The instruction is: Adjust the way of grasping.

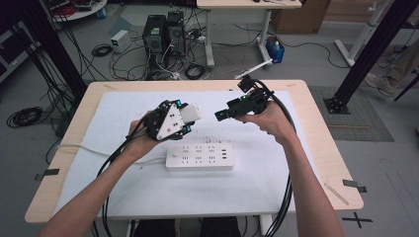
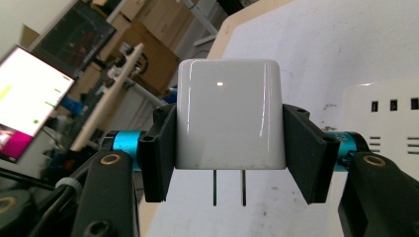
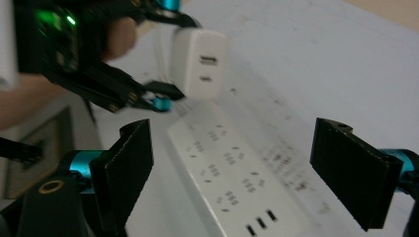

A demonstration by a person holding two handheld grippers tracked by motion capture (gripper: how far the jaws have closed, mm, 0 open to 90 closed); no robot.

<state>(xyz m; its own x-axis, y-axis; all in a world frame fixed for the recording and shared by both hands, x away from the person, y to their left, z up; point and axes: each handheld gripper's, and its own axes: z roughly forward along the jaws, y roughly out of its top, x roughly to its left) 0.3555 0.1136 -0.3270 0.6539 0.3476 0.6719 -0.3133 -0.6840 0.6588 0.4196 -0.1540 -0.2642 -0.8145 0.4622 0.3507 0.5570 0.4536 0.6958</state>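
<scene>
My left gripper [image 1: 190, 117] is shut on a white charger block [image 1: 189, 113], held above the table left of centre. Both black jaws press the sides of the charger [image 2: 230, 116] in the left gripper view, and two metal prongs stick out below it. A white power strip [image 1: 199, 157] lies flat on the white mat under both hands, its cord trailing left. My right gripper [image 1: 219, 115] hovers open just right of the charger with nothing between its fingers. From the right gripper view the charger [image 3: 198, 61] shows its two ports, with the power strip [image 3: 232, 185] beneath.
A white mat [image 1: 296, 163] covers most of the wooden table [image 1: 336, 163]. Black cables hang from both grippers over the table's front edge. Behind the table stand computer towers [image 1: 163, 32], loose cables and another desk. A black frame post [image 1: 368, 54] rises at the right.
</scene>
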